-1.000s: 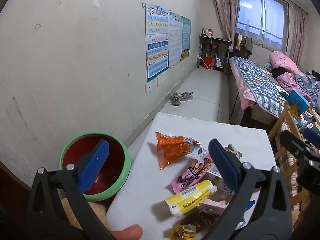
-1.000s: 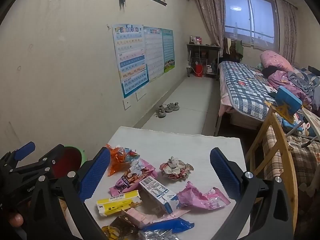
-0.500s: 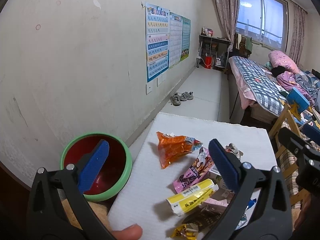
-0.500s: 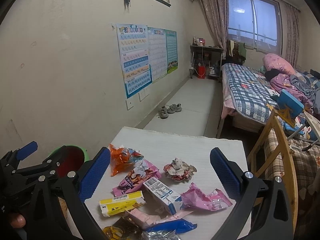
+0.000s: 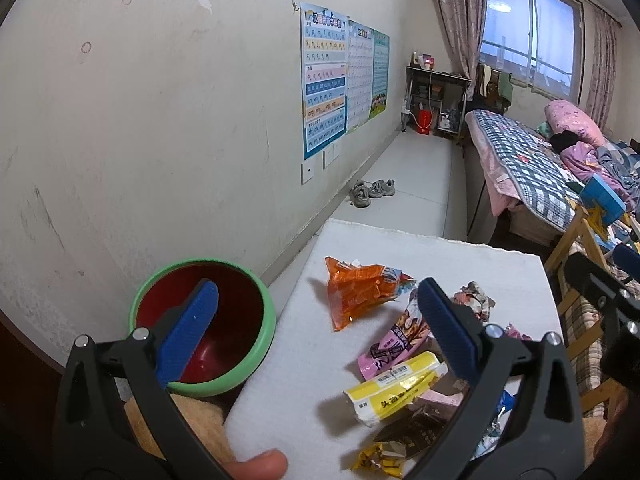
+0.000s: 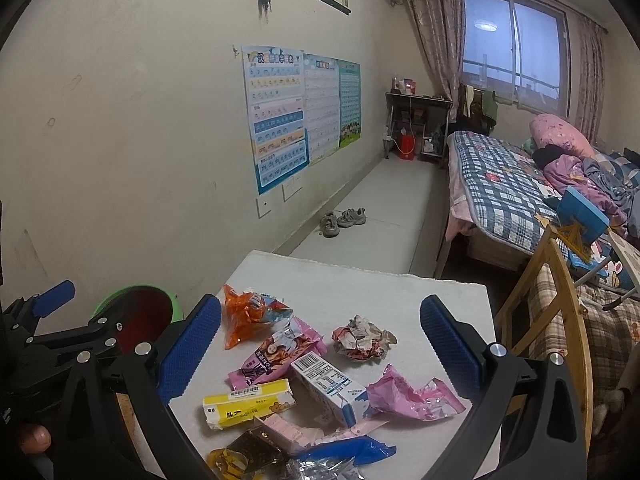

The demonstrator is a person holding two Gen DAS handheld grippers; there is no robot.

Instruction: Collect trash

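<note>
1. Your left gripper hangs above the left side of the white table, its blue pads spread wide with nothing between them.
2. Your right gripper is just as wide apart and empty, held over the middle of the trash pile.
3. The red bin with the green rim stands just off the table's left edge, beside the wall; your left gripper's left pad sits in front of its mouth in the left wrist view.
4. All the trash lies on the table. The orange snack bag is farthest left, nearest the bin.
5. Beside it lies a pink snack packet, and the yellow packet is just in front of that one.
6. A small white carton with a barcode lies between the yellow packet and a torn pink wrapper.
7. A crumpled ball of paper rests apart from the others, further back.
8. A blue wrapper and a dark brown one lie at the near edge.
</note>
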